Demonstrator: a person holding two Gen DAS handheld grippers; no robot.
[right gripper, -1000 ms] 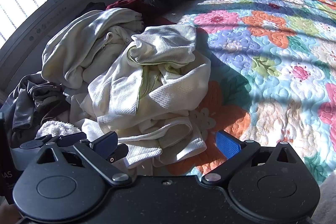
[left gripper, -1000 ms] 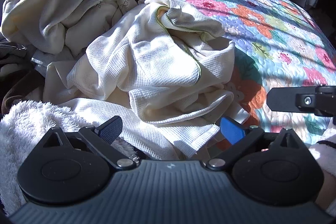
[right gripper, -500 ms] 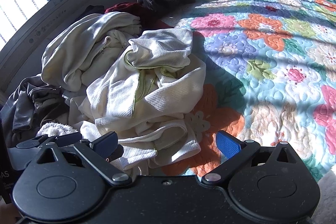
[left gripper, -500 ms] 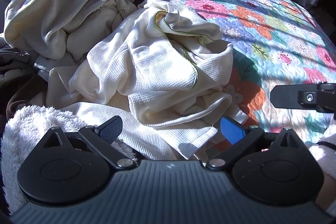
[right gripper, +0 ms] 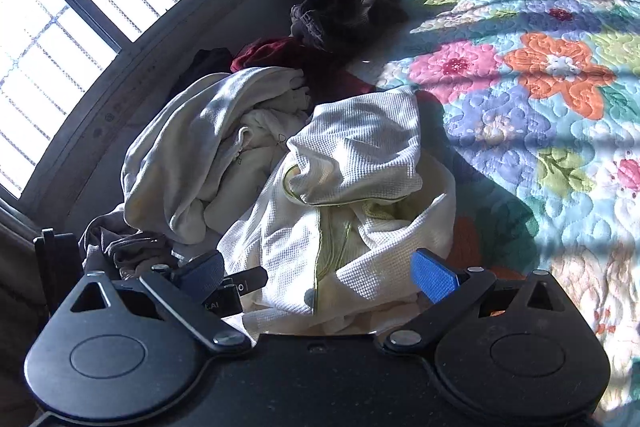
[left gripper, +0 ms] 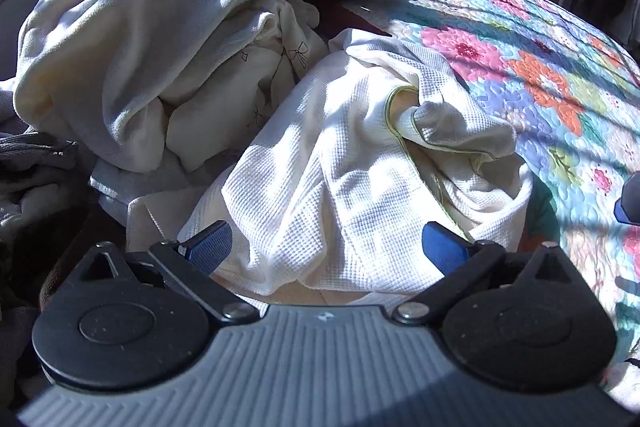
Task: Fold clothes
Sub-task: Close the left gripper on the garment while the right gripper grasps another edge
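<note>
Now both grippers wide apart, hovering low over waffle garment (left gripper: 344,163).

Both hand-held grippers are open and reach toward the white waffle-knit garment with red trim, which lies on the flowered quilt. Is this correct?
One detail is wrong: the trim of the white waffle-knit garment is yellow-green, not red, as the right wrist view shows along its edges. The rest holds: the left hand-held gripper and the right hand-held gripper are open, and the garment lies on the flowered quilt.

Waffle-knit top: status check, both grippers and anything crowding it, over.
Left gripper open, jaws straddling the waffle-knit top, nothing pinched. Right gripper open, same top. Top crumpled, unfolded. Cream fleece pile presses against its left side.
</note>
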